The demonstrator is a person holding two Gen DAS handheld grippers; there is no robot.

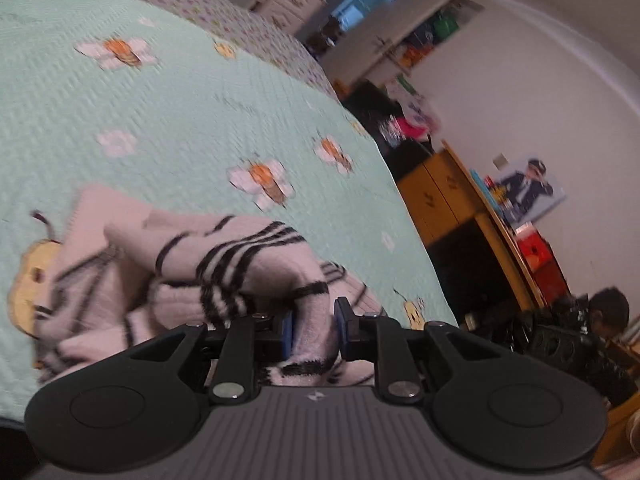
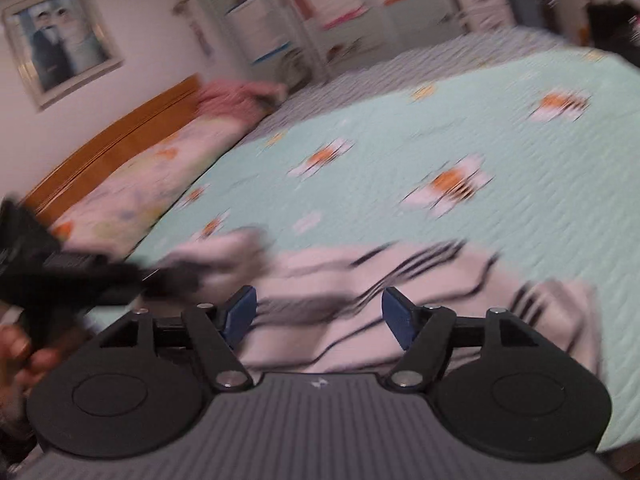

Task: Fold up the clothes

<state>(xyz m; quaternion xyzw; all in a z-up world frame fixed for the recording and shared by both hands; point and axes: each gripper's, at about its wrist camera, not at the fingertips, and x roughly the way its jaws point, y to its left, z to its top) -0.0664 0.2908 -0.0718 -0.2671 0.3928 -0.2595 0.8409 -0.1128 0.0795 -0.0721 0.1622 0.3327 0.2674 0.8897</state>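
A fluffy white garment with black stripes (image 1: pixel 224 264) lies crumpled on a mint-green bedspread (image 1: pixel 180 120) with bee and flower patterns. My left gripper (image 1: pixel 313 330) is shut on a fold of this garment, the cloth pinched between its blue pads. In the right wrist view the same striped garment (image 2: pixel 380 280) spreads out ahead, blurred by motion. My right gripper (image 2: pixel 318 314) hangs open just above it, with nothing between its fingers. The left gripper (image 2: pixel 80 276) and the hand that holds it show at the left edge of that view.
A wooden headboard (image 2: pixel 112 140) and floral pillows (image 2: pixel 140 184) lie at the bed's far left. White shelving (image 2: pixel 320 12) stands behind the bed. A yellow cabinet (image 1: pixel 452 196) and a seated person (image 1: pixel 604 316) are beyond the bed's right edge.
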